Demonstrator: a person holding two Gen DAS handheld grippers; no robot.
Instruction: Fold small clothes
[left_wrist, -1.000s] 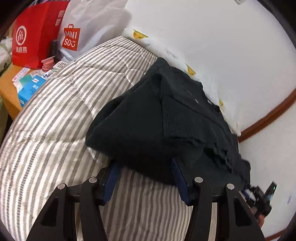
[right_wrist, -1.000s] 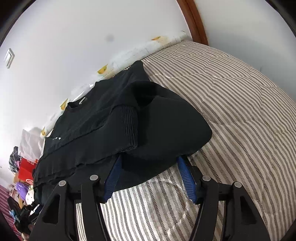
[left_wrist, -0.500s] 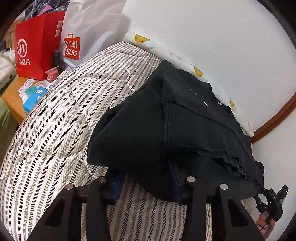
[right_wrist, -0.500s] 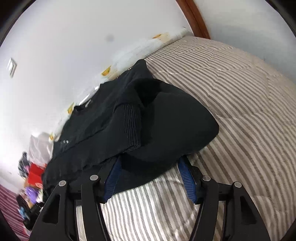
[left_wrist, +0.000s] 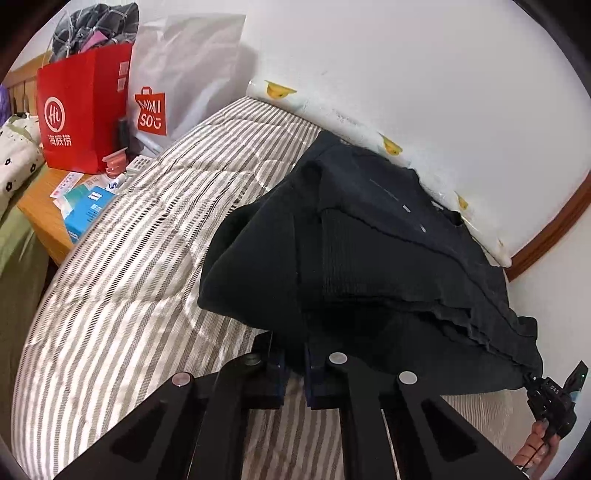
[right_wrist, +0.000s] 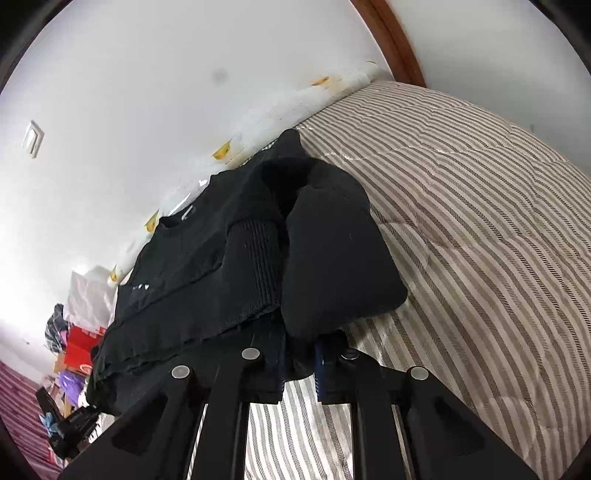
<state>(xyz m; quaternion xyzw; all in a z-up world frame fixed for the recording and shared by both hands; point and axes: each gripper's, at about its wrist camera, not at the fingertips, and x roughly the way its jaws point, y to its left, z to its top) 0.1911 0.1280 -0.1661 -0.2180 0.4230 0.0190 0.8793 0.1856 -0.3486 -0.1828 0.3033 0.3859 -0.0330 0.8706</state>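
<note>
Left gripper (left_wrist: 294, 363) clamped on the near hem of a black sweater (left_wrist: 369, 251), fingers drawn close with dark fabric pinched between them. Right gripper (right_wrist: 299, 365) likewise closed on the same sweater (right_wrist: 258, 251) — its near edge bunched between the blue pads (right_wrist: 320, 363). Sweater spread ahead of both grippers on a striped bed (left_wrist: 129, 277), far end reaching a white wall (left_wrist: 406, 74); folded sleeves with ribbed cuffs (right_wrist: 262, 258) lying on top, just beyond the fingertips. Near hem lifted a little off the bed at each gripper. Off to the left of the left gripper, a red bag (left_wrist: 83, 114) and a white Miniso bag (left_wrist: 177, 85) by a wooden counter (left_wrist: 40, 218) — well apart from the sweater.
</note>
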